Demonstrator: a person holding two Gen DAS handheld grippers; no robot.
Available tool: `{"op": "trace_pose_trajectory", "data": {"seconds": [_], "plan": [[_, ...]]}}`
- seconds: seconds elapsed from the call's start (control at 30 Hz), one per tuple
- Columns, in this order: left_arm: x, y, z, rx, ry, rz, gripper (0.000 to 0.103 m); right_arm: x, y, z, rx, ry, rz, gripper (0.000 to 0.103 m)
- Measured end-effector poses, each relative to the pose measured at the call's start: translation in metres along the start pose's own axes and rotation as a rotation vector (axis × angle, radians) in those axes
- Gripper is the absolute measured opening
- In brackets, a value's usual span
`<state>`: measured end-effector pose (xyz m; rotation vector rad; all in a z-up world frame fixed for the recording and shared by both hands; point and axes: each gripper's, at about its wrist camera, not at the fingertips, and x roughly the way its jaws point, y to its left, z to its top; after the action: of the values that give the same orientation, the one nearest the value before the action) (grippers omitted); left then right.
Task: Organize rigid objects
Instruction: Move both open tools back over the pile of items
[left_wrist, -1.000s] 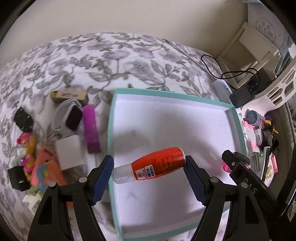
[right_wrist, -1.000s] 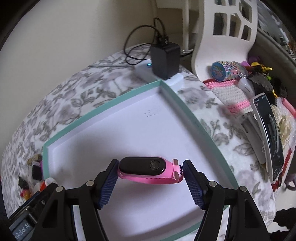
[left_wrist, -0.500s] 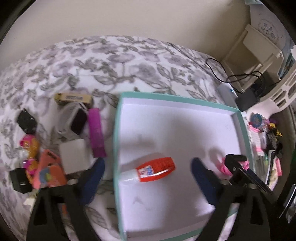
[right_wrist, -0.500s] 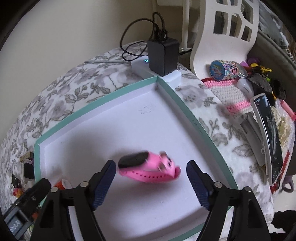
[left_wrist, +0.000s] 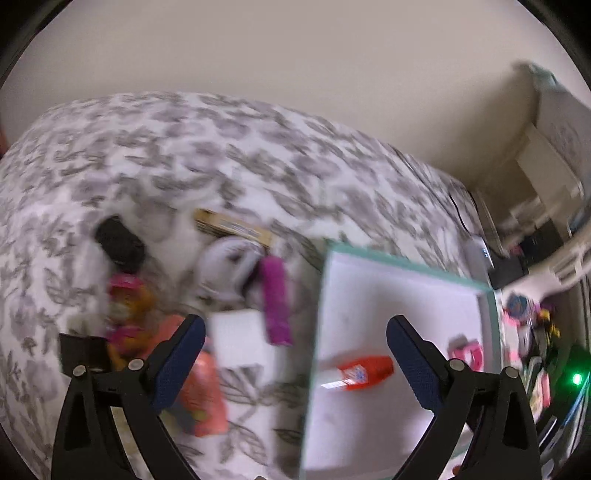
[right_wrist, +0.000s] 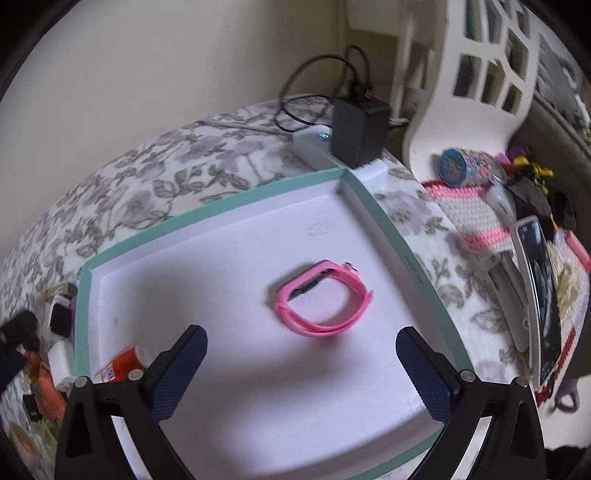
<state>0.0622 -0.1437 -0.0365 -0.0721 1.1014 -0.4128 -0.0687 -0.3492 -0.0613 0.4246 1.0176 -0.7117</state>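
A white tray with a teal rim (right_wrist: 218, 206) (left_wrist: 402, 260) lies on the floral bedspread. A pink wristband (right_wrist: 321, 299) lies in the tray's middle; it also shows in the left wrist view (left_wrist: 467, 352). A red glue bottle (left_wrist: 356, 373) (right_wrist: 123, 365) lies by the tray's left wall. My right gripper (right_wrist: 301, 369) is open and empty above the tray, short of the wristband. My left gripper (left_wrist: 295, 354) is open and empty above the tray's left rim. Left of the tray lie a purple bar (left_wrist: 275, 299), a white block (left_wrist: 240, 339), a white watch (left_wrist: 229, 266) and other small items.
A black charger on a white power strip (right_wrist: 360, 129) sits at the tray's far corner. A white chair (right_wrist: 476, 74), a phone (right_wrist: 539, 295) and clutter on a knitted mat (right_wrist: 476, 218) stand right of the bed. A wall runs behind.
Both grippers opened and let go: the glue bottle and the pink wristband now lie in the tray. The left gripper has swung left and back; the right one has drawn back.
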Motion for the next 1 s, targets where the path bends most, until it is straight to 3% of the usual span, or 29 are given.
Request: {"op": "trace_pose_trajectory", "data": {"seconds": [0.3, 0.6, 0.7, 0.87, 1.0], "plan": [[-0.040, 0.082, 0.023, -0.111, -0.141, 0.202, 0.099, -0.022, 0.039, -0.001, -0.089, -0.056, 0.132, 0.103], [-0.057, 0.162, 0.027, -0.219, -0.093, 0.360, 0.099, -0.043, 0.118, -0.019, -0.199, -0.004, 0.386, 0.103], [-0.055, 0.182, 0.023, -0.263, -0.054, 0.365, 0.099, -0.047, 0.148, -0.029, -0.277, 0.013, 0.390, 0.103], [-0.037, 0.194, 0.013, -0.307, 0.056, 0.312, 0.099, -0.047, 0.185, -0.046, -0.359, 0.061, 0.430, 0.103], [-0.024, 0.193, 0.006, -0.303, 0.127, 0.283, 0.099, -0.042, 0.201, -0.056, -0.405, 0.095, 0.432, 0.094]]}}
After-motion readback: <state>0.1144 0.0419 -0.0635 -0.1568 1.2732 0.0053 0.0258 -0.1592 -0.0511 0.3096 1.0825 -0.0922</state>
